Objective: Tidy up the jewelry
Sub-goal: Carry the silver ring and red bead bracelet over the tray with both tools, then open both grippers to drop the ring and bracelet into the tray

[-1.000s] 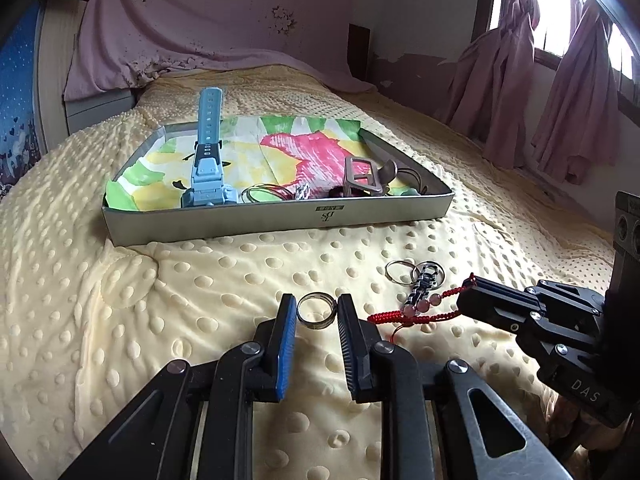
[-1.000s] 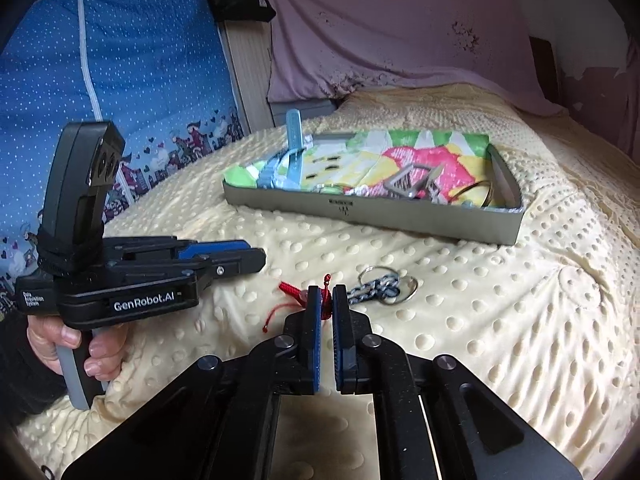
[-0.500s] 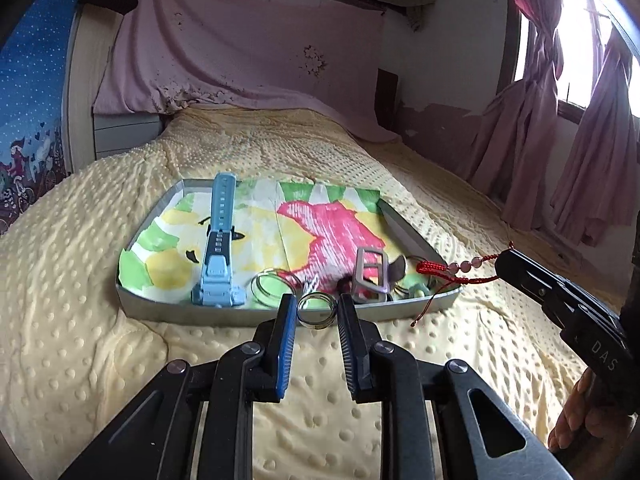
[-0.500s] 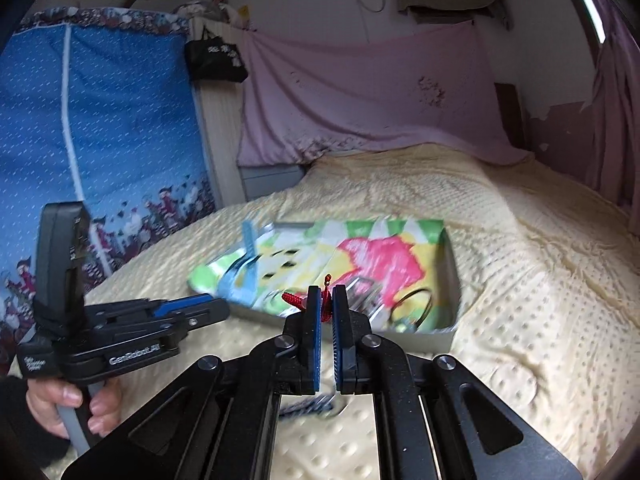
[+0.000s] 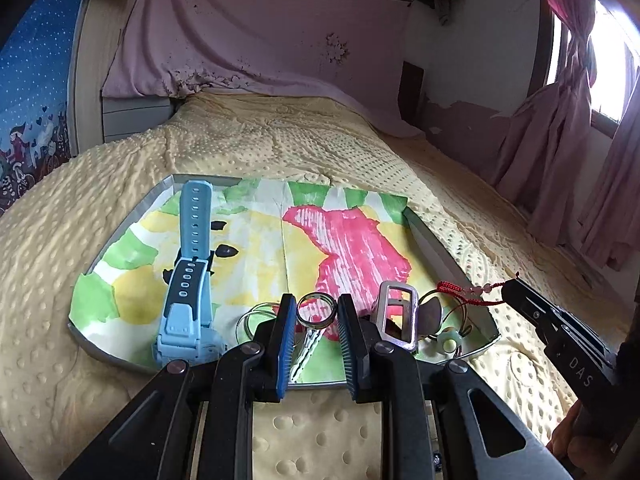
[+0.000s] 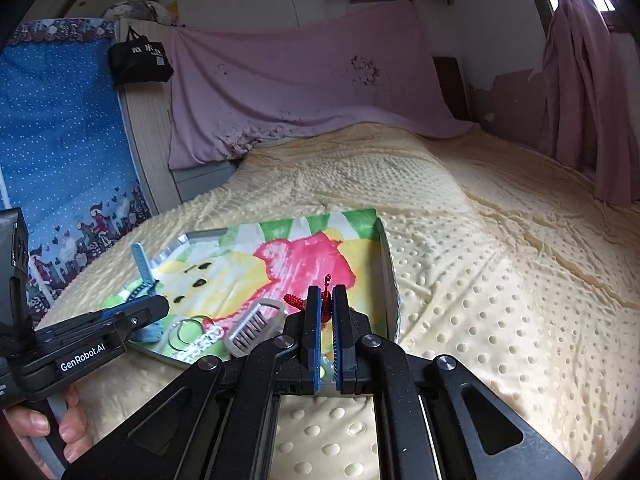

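Above the near edge of the shallow grey metal tray (image 5: 434, 246) on the yellow dotted bedspread (image 5: 280, 148), the left gripper (image 5: 317, 320) holds a plain silver metal ring (image 5: 316, 312) pinched between its blue-padded fingers (image 5: 285, 340). The right gripper (image 6: 327, 320) has its fingers nearly together, clamped on a red knotted cord bracelet with pale pink beads (image 5: 470, 291); in its own view only the red cord shows between the pads, and the beads are hidden. From the left wrist view the cord hangs over the tray's near right corner.

Inside the tray, on the painted paper lining of green, yellow and pink (image 5: 344, 240), lie a light blue rubber watch strap (image 5: 190, 272) at the left, a silver rectangular belt buckle (image 5: 396, 316) right of the ring, and thin wire hoops (image 5: 250, 320) partly covered by the left gripper. A pale green round piece (image 5: 448, 342) near the right corner is too small to identify. A hand (image 6: 52, 428) on the left gripper's handle is cut off at the frame edge.
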The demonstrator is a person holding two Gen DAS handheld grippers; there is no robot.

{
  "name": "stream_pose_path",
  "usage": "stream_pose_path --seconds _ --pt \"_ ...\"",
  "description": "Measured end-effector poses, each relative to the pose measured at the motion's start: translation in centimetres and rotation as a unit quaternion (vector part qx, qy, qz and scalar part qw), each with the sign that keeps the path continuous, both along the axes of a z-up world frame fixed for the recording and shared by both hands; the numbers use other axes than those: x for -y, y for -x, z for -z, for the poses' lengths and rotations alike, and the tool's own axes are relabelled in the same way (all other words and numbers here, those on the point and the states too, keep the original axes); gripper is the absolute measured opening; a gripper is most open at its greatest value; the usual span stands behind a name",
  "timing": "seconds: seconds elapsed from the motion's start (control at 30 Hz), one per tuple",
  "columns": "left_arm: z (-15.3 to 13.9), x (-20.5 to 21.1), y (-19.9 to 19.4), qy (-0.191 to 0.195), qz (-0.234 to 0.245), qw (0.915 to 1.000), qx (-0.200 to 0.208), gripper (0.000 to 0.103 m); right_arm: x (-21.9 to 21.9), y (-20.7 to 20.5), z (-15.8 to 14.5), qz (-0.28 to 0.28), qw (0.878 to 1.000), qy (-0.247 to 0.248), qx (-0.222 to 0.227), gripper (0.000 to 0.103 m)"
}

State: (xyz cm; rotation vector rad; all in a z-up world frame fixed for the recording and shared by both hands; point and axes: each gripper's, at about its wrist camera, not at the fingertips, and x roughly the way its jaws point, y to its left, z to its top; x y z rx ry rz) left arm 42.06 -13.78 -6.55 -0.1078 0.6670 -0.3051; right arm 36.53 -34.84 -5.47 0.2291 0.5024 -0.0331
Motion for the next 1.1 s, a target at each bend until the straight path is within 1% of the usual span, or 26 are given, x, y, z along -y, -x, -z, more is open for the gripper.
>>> stream_pose_path --seconds 0.13,0.3,0.43,0.67,0.77,0.83,0.87,0.9,0.93,0.97,1.0,1.07,1.1 --pt "1.1 0.5 -0.6 -0.004 0.003 0.9998 -0.017 0.020 0.1 -0.7 1.8 -0.002 1.000 -0.006 -0.021 0.005" --pt "1.9 0.7 -0.8 -0.006 0.007 0.9996 -0.027 0.020 0.0 -1.1 3.3 -0.005 0.999 -0.012 -0.038 0.005" --pt "2.4 1.0 -0.9 -0.002 0.016 0.9991 -0.038 0.020 -0.1 -1.4 3.6 -0.005 0.999 -0.014 -0.043 0.005" --pt "2.6 1.2 -0.7 -0.001 0.014 0.9992 -0.039 0.020 0.0 -1.3 3.9 -0.005 0.999 -0.015 -0.051 0.006" --pt "2.5 1.1 -0.6 0.001 0.011 0.9992 -0.039 0.021 0.1 -1.2 4.0 -0.004 0.999 -0.017 -0.051 0.010" --pt "2.5 1.0 -0.5 0.002 0.013 0.9992 -0.038 0.026 0.1 -1.0 3.9 -0.002 0.999 -0.015 -0.047 0.023" --pt "2.5 1.0 -0.4 0.000 0.014 0.9992 -0.037 0.033 0.2 -0.9 3.9 -0.001 0.999 -0.015 -0.046 0.026" --pt "2.4 1.1 -0.3 -0.001 0.013 0.9993 -0.034 0.044 0.3 -0.8 3.8 -0.001 0.999 -0.015 -0.044 0.028" --pt "2.2 1.1 -0.1 -0.004 0.010 0.9995 -0.028 0.051 0.4 -0.6 3.7 -0.001 0.999 -0.014 -0.043 0.028" --pt "2.1 1.0 0.1 -0.006 0.005 0.9997 -0.021 0.062 0.4 -0.5 3.6 0.000 0.999 -0.014 -0.041 0.028" --pt "1.9 0.9 0.3 -0.006 0.002 0.9999 -0.013 0.063 0.4 -0.4 3.6 0.000 0.999 -0.013 -0.040 0.028" --pt "1.7 0.8 0.5 -0.004 0.002 1.0000 -0.008 0.063 0.4 -0.2 3.4 0.002 0.999 -0.013 -0.037 0.029" --pt "1.6 0.7 0.5 -0.005 0.001 1.0000 -0.008 0.063 0.6 0.0 3.4 0.003 0.999 -0.013 -0.035 0.033"
